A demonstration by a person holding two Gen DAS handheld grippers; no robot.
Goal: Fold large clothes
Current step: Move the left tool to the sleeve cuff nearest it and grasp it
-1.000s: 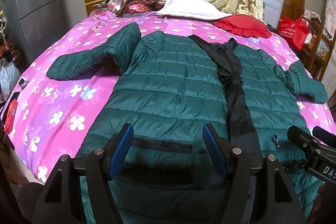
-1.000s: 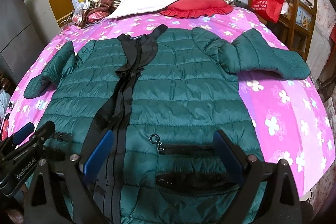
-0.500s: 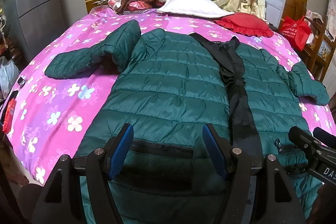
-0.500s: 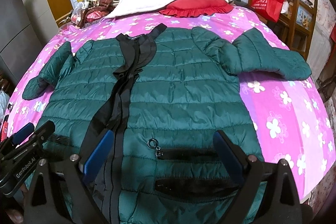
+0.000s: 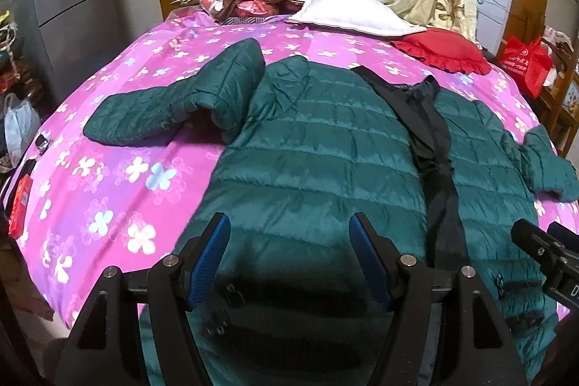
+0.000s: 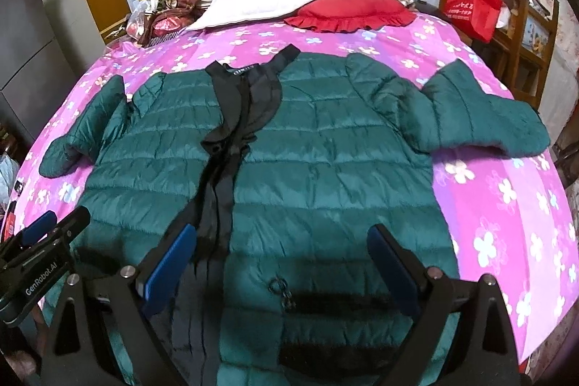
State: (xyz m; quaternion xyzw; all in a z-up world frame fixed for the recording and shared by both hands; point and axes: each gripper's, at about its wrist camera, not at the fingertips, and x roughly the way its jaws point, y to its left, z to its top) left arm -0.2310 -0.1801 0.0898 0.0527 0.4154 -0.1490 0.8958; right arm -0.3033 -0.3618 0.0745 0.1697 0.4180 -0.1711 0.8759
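Well, both the left gripper (image 5: 289,255) and right gripper (image 6: 282,263) gape empty above the green jacket (image 5: 325,161) (spread front-up) on the pink bedspread (image 5: 119,169).

Quilted jacket (image 5: 318,147) glossy synthetic cloth; bedsheet (image 5: 119,176) smooth printed cloth; tongs (image 5: 289,252) matt black plastic, ribbed blue pads (image 5: 213,248).

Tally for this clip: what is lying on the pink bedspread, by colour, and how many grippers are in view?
Green: 1, the puffer jacket
White: 1, the pillow
Red: 1, the ruffled cushion
Grippers: 2, the left gripper and the right gripper, both open above the jacket's hem
Total: 5
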